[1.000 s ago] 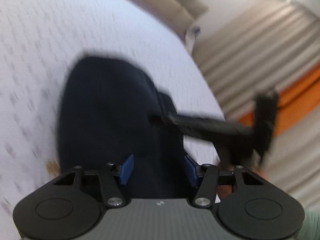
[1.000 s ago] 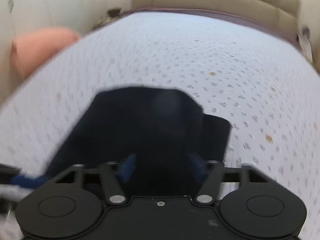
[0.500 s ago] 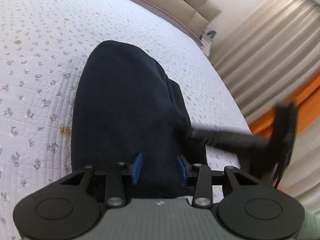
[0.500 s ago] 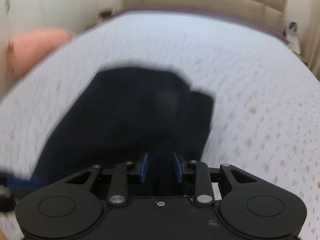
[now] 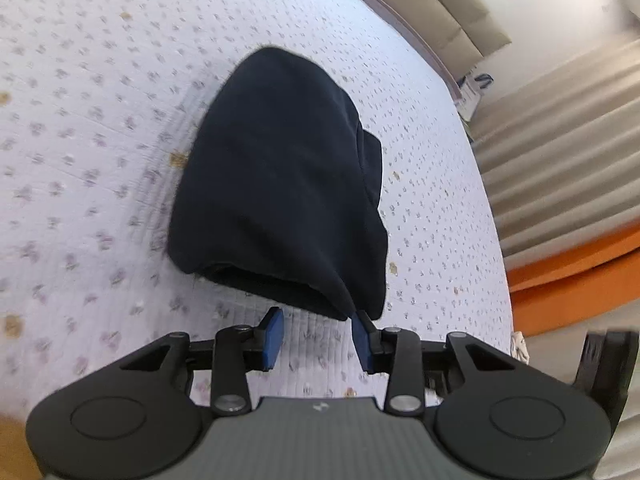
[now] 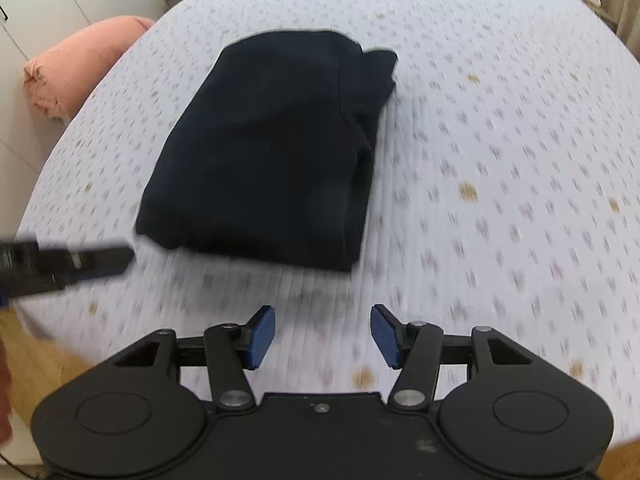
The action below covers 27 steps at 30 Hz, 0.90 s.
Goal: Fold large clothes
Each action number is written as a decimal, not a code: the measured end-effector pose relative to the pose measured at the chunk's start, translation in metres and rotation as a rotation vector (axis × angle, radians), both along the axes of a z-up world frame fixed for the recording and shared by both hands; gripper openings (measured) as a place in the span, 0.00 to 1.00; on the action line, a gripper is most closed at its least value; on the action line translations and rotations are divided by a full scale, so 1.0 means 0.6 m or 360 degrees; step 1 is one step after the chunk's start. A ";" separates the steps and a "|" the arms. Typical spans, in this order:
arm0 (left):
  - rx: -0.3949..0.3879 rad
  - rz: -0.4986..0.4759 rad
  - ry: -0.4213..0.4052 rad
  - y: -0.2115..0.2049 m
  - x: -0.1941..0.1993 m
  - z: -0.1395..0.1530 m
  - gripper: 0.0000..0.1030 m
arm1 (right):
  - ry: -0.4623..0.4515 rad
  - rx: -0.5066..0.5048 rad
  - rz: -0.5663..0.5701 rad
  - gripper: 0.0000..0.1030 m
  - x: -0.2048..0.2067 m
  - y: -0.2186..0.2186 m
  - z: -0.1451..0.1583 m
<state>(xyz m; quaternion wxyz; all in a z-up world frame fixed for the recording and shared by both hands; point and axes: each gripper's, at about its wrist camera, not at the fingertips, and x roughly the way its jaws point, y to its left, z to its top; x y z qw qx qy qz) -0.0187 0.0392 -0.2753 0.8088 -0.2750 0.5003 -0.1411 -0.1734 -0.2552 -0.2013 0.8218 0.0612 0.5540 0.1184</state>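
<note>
A dark navy garment lies folded in a thick rectangle on the flowered bed cover. My left gripper hovers at its near edge with the pads apart and nothing between them; the garment's near corner sits just beside the right fingertip. In the right wrist view the same garment lies ahead of my right gripper, whose jaws are opening over bare bed cover with nothing between them. The left gripper shows blurred at the left, and part of the right gripper shows at the right edge.
A pink bundle lies at the bed's far left edge. A beige headboard runs along the far side, with curtains and an orange ledge to the right. Wooden floor shows past the bed's near edge.
Both grippers have drawn back from over the garment to its near edge. The right jaws have widened, and the garment now lies folded and free on the bed.
</note>
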 end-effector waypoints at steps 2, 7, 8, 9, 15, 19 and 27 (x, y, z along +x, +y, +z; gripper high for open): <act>0.0047 0.0011 -0.0032 0.001 -0.019 0.041 0.40 | 0.0073 -0.0008 -0.0002 0.65 -0.026 -0.008 0.013; 0.0243 -0.0020 -0.0291 -0.021 -0.071 0.169 0.52 | 0.0141 -0.0046 -0.0004 0.70 -0.064 -0.004 0.084; 0.0287 -0.0021 -0.0343 -0.028 -0.080 0.199 0.52 | 0.0121 -0.0057 0.0003 0.72 -0.068 -0.003 0.106; 0.0328 -0.0012 -0.0390 -0.034 -0.088 0.225 0.52 | 0.0093 -0.0065 0.0011 0.73 -0.076 -0.001 0.124; 0.0487 0.0058 -0.0586 -0.068 -0.115 0.366 0.59 | -0.0205 -0.0139 0.0042 0.79 -0.099 0.010 0.292; 0.0552 0.0087 -0.0677 -0.089 -0.126 0.441 0.60 | -0.0418 -0.0111 0.0032 0.80 -0.110 0.010 0.383; 0.0662 0.0203 -0.0730 -0.111 -0.138 0.529 0.86 | -0.0674 -0.0048 -0.0034 0.83 -0.124 0.029 0.495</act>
